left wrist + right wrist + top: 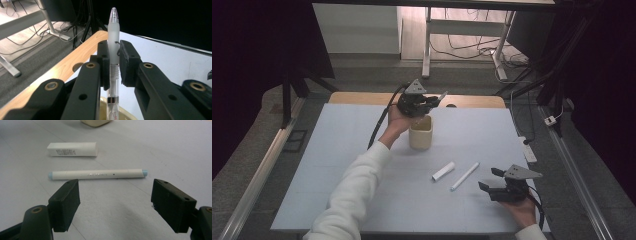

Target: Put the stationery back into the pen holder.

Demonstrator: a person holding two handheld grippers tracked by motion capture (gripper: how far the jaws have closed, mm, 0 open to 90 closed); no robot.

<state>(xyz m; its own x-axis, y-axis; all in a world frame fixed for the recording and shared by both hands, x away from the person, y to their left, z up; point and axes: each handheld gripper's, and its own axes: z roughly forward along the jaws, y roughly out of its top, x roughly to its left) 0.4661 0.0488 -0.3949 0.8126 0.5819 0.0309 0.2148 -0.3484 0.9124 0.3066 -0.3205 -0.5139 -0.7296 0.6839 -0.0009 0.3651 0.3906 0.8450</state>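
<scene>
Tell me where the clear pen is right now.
In the left gripper view the clear pen stands upright, clamped in the left tongs, its lower end over the cream cup. In the high view that cup sits mid-table, toward the far edge.

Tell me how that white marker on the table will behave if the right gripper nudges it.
The marker is a smooth round tube lying flat, so it would probably roll. It looks stiff and light. The box beside it has flat sides and should stay put.
</scene>
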